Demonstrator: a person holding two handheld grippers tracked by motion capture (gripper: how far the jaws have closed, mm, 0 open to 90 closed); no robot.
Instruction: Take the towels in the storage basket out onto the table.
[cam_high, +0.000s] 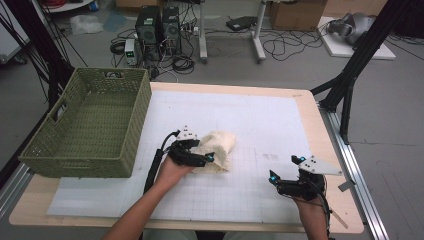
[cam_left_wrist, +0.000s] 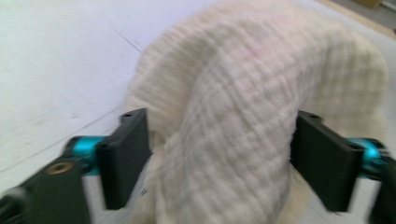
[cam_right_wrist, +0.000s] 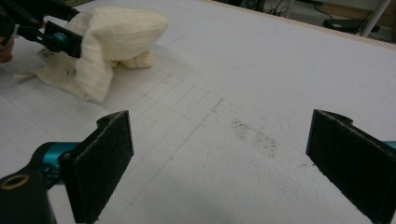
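Observation:
A crumpled cream cloth (cam_high: 218, 146) lies on the white gridded mat (cam_high: 265, 120) near the table's middle. My left gripper (cam_high: 202, 154) is down at the cloth's left side, and a thick fold of the cloth (cam_left_wrist: 243, 116) bulges up between its two black jaws. The jaws stand wide on either side of that fold without squeezing it, so the gripper (cam_left_wrist: 222, 154) is open. My right gripper (cam_high: 284, 168) rests low over the mat at the front right, open with nothing between its pads (cam_right_wrist: 105, 158). From there the cloth (cam_right_wrist: 116, 32) and the left gripper (cam_right_wrist: 56, 39) appear at the far left.
A green woven basket (cam_high: 136, 131) stands at the table's left, close to the left arm. A faint dark smudge (cam_right_wrist: 254, 135) marks the mat ahead of the right gripper. Black frame legs (cam_high: 350, 75), computers and cables stand on the floor beyond the table.

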